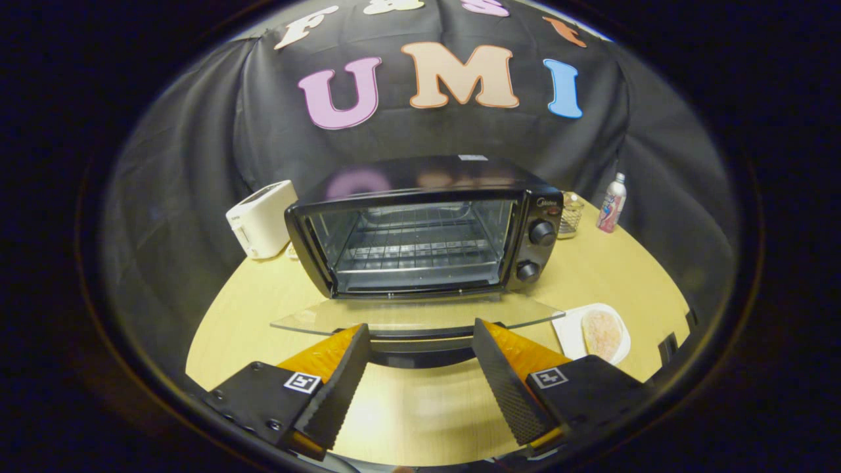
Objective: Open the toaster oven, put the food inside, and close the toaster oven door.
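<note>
- The gripper [420, 345] hangs above the table with its fingers [338, 387] spread wide, pressing on nothing.
- The toaster oven's door [414, 315] lies folded down flat; its dark handle sits just ahead of the fingertips, in the gap between them, and I cannot tell whether it touches them.
- To the right of the door, a white plate [570, 332] holds the food [602, 334], a pale round piece.
- The toaster oven [424, 230] stands open beyond the door, with a wire rack inside and two knobs on its right.
- Left of the oven stands a white toaster [261, 218].
- Right of it are a glass jar [570, 214], then a bottle [611, 203].
- The round wooden table [611, 269] carries everything; black cloth hangs behind.
</note>
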### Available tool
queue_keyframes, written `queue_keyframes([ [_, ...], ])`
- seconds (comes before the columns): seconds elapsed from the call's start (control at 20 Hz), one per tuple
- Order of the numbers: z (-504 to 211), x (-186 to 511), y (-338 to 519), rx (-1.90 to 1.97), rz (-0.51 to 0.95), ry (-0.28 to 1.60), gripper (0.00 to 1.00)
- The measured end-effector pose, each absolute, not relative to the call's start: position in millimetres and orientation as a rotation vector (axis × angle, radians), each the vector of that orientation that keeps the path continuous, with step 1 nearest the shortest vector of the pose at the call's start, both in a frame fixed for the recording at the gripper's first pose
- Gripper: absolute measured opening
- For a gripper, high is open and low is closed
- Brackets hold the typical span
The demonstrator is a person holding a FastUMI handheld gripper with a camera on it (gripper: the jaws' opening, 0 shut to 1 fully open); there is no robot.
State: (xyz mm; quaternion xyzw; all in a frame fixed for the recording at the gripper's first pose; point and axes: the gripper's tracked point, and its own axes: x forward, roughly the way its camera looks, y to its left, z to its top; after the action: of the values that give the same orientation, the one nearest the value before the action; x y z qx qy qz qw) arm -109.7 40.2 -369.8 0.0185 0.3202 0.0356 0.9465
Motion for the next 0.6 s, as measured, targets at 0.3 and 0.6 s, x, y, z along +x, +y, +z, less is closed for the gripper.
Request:
queue_keyframes([
  [0.3,-425,-150,39,0.001,0.077,0.815,0.99],
  [0.6,-452,-163,44,0.021,0.066,0.864,0.98],
])
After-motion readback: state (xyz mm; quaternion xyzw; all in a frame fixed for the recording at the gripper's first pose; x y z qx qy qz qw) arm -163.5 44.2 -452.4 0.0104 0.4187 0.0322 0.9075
